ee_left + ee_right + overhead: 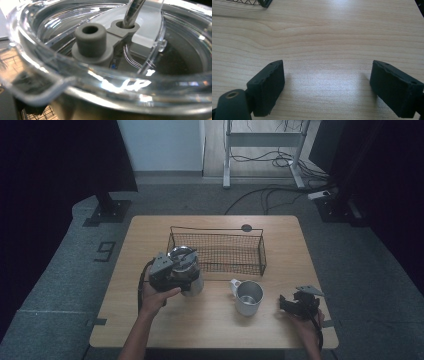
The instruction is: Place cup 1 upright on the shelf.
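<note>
Near worktop's [150,330] left edge, left gripper [170,272] fingers pinching steel tumbler [192,282]; near right edge, right gripper [295,306] fingers spread, holding nothing.

One marking is legible: a large dark numeral [105,251] set on the grey floor to the left of the table [280,330], reading as "9" in the high view. No other text, label or brand is readable.

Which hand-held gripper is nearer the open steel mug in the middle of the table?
The right hand-held gripper is nearer, just to the right of the steel mug, jaws open and empty. The left hand-held gripper is farther left, at the lidded tumbler.
</note>
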`<state>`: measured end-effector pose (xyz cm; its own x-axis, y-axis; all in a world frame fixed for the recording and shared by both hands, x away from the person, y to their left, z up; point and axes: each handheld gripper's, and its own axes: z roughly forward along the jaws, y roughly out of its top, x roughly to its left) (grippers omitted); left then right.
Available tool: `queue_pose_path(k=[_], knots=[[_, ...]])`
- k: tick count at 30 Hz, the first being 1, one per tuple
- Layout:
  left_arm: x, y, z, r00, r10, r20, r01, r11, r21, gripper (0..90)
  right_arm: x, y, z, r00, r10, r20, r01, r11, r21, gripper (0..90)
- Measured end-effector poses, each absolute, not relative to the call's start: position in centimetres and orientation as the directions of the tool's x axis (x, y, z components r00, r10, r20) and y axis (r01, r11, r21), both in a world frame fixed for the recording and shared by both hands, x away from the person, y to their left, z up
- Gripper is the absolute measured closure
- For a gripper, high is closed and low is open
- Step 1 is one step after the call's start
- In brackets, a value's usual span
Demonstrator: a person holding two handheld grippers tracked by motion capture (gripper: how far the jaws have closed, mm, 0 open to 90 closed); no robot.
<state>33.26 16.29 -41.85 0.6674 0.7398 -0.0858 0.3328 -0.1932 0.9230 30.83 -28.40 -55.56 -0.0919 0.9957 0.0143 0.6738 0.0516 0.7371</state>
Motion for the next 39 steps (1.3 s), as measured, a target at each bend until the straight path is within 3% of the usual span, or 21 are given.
queue_pose_path(k=[39], knots=[[35.6,15.6,-38.6,0.664,0.745,-0.057,0.309,-0.205,0.929,3.8,30.8,-28.4,-55.6,-0.091,0.996,0.015,0.674,0.051,0.737,12.4]])
